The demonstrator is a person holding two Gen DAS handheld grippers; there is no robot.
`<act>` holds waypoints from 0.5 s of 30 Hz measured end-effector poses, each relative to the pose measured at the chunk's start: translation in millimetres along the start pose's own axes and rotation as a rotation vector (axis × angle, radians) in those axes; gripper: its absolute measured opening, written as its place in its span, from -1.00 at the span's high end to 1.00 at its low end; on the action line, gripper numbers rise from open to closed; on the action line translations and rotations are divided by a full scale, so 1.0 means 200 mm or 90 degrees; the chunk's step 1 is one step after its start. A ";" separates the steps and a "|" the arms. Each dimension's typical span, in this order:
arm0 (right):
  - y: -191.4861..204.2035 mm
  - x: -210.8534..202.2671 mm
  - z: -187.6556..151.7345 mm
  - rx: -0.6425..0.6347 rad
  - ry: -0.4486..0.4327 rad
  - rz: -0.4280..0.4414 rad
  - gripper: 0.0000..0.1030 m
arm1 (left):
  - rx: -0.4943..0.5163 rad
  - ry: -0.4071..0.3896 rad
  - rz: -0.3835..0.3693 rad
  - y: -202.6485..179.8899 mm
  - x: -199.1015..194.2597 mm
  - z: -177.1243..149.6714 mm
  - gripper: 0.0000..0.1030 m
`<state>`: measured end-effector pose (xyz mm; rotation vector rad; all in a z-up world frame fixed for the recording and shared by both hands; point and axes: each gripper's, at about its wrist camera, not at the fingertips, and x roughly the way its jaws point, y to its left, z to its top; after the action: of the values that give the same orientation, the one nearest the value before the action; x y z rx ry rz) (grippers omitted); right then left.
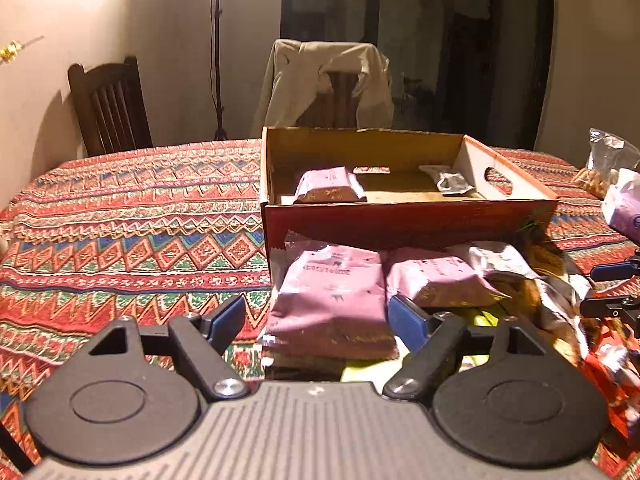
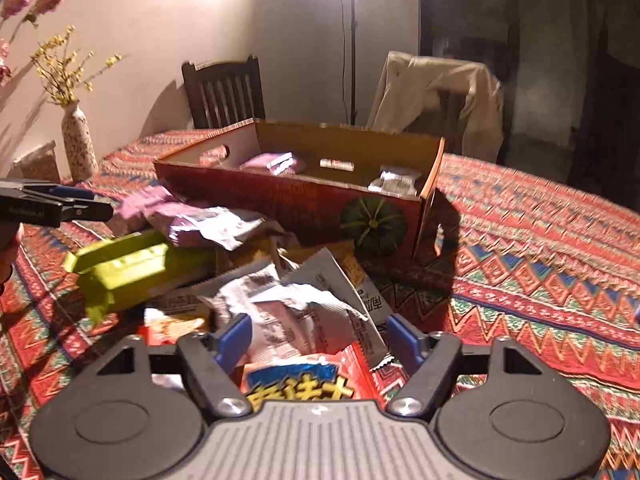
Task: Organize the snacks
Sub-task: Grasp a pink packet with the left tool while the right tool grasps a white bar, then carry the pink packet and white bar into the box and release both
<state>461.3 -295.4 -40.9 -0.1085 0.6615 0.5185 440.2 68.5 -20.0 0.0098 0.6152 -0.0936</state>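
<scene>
A red cardboard box (image 1: pixel 400 220) stands open on the patterned tablecloth, with a pink packet (image 1: pixel 330 186) and a silver packet (image 1: pixel 452 180) lying inside. In front of it lies a heap of snacks. My left gripper (image 1: pixel 317 319) is open around a pink packet (image 1: pixel 332 300) at the heap's left end, with a gap at its left pad. My right gripper (image 2: pixel 318 336) is open over a crumpled silver packet (image 2: pixel 288 316), just above a red packet (image 2: pixel 304 376) with blue and yellow print. The box (image 2: pixel 280 196) sits beyond it.
A lime-green packet (image 2: pixel 124 268) and a purple-and-silver one (image 2: pixel 208 228) lie left of the right gripper. A flower vase (image 2: pixel 78 148) stands at the table's far left. A clear bag of nuts (image 1: pixel 604 168) sits right of the box. Two chairs stand behind the table, one draped with cloth (image 1: pixel 324 80).
</scene>
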 end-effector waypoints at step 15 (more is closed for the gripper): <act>-0.21 0.17 0.01 0.083 0.006 -0.019 0.13 | -0.021 0.009 -0.037 0.02 0.16 -0.01 -0.33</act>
<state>506.0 -316.1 -63.7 0.0016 0.6997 0.4456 465.7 70.6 -41.4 -0.0395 0.6307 -0.1403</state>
